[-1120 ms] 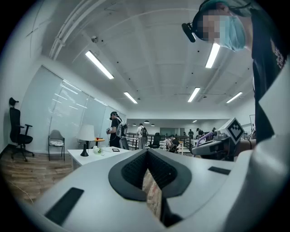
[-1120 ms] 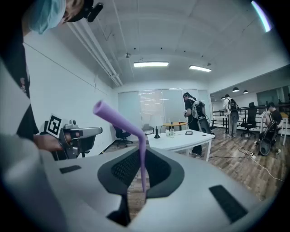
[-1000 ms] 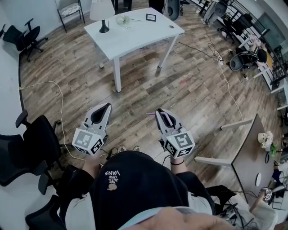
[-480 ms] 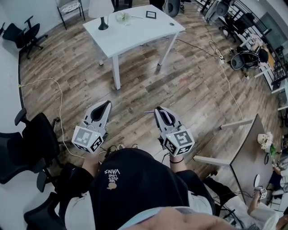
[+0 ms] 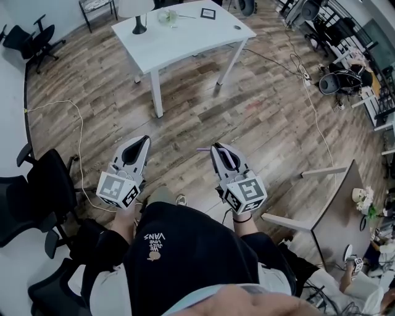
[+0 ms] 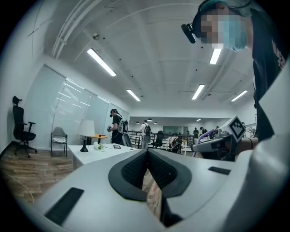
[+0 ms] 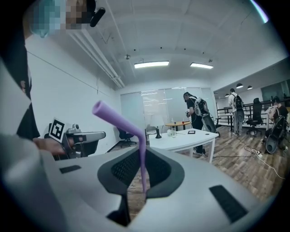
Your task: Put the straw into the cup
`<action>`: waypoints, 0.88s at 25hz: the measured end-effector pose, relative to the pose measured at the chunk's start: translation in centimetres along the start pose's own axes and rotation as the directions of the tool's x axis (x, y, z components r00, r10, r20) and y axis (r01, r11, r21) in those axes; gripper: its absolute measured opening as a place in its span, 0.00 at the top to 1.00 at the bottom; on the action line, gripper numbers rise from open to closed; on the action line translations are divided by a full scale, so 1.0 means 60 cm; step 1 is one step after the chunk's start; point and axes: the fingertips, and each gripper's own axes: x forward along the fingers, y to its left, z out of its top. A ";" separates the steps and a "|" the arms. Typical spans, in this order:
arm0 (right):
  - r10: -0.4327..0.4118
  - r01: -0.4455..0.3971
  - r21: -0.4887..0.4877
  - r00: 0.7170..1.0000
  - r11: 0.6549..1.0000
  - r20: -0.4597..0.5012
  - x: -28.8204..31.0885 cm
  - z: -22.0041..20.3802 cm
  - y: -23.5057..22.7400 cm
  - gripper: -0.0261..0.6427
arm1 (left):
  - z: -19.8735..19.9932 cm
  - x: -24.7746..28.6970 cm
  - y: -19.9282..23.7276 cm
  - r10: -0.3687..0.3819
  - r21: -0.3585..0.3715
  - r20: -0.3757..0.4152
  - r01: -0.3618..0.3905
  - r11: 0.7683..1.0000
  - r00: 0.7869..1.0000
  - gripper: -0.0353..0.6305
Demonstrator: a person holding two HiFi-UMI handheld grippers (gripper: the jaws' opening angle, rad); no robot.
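Right gripper (image 5: 216, 149): closed on the purple bendy straw (image 7: 142, 156), which is pinched between the dark pads.
Straw axis: shaft runs lengthwise along the jaw line and points forward. Short bent section clears the tips and kinks off toward the left gripper's side.
Left gripper (image 5: 145, 141): jaws drawn together with nothing in them. Only floor shows through the hollow behind the tips.
Cup (image 5: 165, 16): small clear vessel, probably the cup, at the far end of the white table (image 5: 191, 43), near the lamp (image 5: 141, 26). Too small to check the rim or contents.
Key relation: cup lies well ahead of both grippers, a little left of the midline in the head view, with open wooden floor between. In the right gripper view, the table sits ahead and to the right of the straw.
Nearer hand: neither within reach. Left gripper on the cup's side, but the straw is in the right.
Step (judged): carrying toward the table, insertion not yet begun.
Next move (judged): close the distance, then tip the right gripper down so the straw's axis lines up over the cup mouth.
Risk (judged): bent end leads, so it may catch the rim.
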 end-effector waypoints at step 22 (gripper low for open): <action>-0.056 0.055 0.023 0.997 0.998 0.046 0.272 0.090 -0.131 0.90 | 0.029 0.219 0.228 -0.046 -0.007 -0.011 0.045 0.999 0.999 0.93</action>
